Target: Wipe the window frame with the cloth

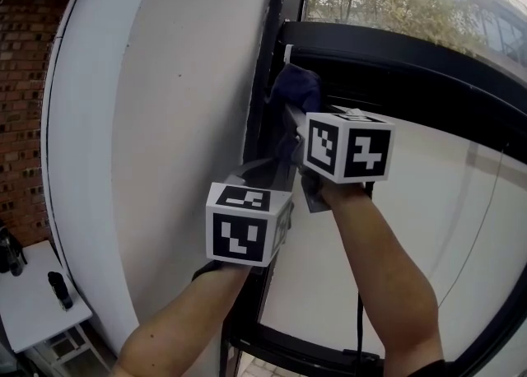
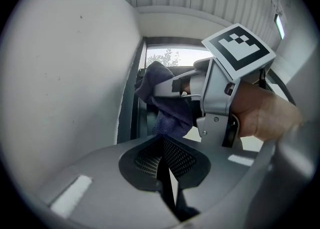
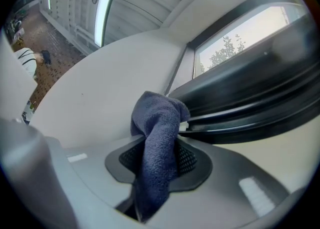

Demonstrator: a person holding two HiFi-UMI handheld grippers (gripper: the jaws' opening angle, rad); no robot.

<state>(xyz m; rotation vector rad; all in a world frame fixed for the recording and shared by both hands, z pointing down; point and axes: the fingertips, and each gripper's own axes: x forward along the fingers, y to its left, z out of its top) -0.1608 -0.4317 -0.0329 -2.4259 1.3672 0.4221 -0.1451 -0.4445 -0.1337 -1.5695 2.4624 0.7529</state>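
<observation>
Your right gripper (image 3: pixel 159 160) sits above and ahead of your left gripper (image 2: pixel 165 160), with the cloth (image 3: pixel 157 123) between its jaws. The cloth's end is up at the window frame (image 1: pixel 412 58) corner. Wall (image 1: pixel 165 120) lies left of the frame. Table (image 1: pixel 29 305) is well below, at your far left.
</observation>
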